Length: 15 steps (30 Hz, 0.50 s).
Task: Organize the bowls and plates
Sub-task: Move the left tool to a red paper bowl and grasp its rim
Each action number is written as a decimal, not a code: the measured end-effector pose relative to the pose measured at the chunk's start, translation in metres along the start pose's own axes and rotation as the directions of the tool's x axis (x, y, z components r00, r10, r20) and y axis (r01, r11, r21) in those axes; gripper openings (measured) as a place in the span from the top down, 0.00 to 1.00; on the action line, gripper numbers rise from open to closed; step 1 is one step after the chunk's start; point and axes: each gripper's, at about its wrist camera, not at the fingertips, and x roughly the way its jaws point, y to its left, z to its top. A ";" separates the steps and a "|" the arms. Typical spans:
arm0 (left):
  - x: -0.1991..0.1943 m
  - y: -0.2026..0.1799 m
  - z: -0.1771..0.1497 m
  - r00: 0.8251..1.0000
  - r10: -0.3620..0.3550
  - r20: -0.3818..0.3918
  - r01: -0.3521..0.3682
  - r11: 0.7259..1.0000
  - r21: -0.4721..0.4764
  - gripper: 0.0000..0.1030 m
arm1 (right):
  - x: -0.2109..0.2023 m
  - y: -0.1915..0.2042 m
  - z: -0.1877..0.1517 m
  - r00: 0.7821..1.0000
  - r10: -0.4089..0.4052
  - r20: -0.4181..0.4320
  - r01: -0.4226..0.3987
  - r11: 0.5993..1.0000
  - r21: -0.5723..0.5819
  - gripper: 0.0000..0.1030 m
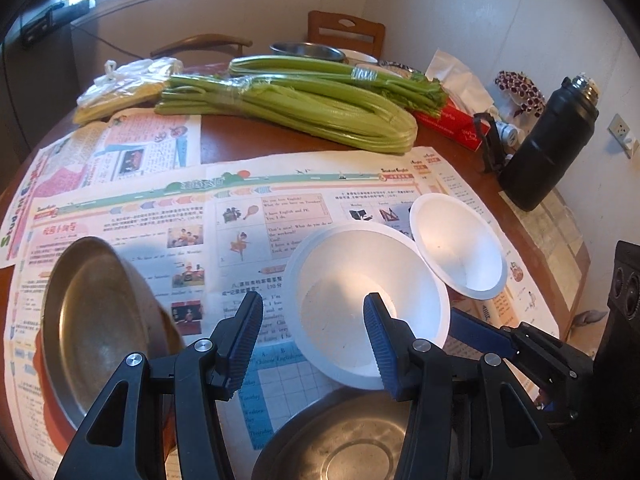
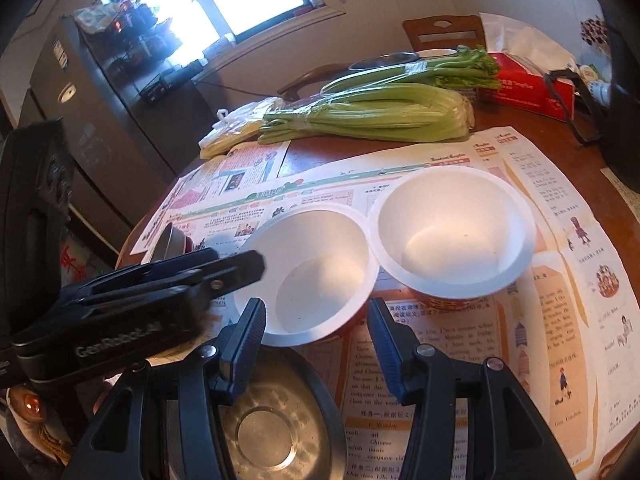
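We find both grippers empty, left gripper [image 1: 312, 344] and right gripper [image 2: 316, 344] each part open, hovering over the near bowl [image 2: 308, 272]. The far bowl [image 2: 452, 232] touches its right rim. We advise gripping one rim squarely, then nesting them.

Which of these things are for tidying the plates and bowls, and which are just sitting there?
For the job: two white bowls, steel dish in front, steel dish at the left, both claws, left and right.

Just lying about: celery, tissue box, black flask, newspaper, plastic bag.
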 end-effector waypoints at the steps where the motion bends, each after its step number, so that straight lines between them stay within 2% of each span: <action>1: 0.002 0.001 0.001 1.000 0.001 -0.006 -0.001 1.000 -0.002 0.47 | 0.001 0.001 0.000 1.000 -0.002 0.000 0.002 1.000 -0.005 0.48; 15: 0.030 0.008 0.011 0.997 -0.030 -0.075 0.027 0.999 -0.040 0.48 | 0.021 0.002 0.007 0.999 -0.016 -0.045 0.015 0.999 -0.043 0.48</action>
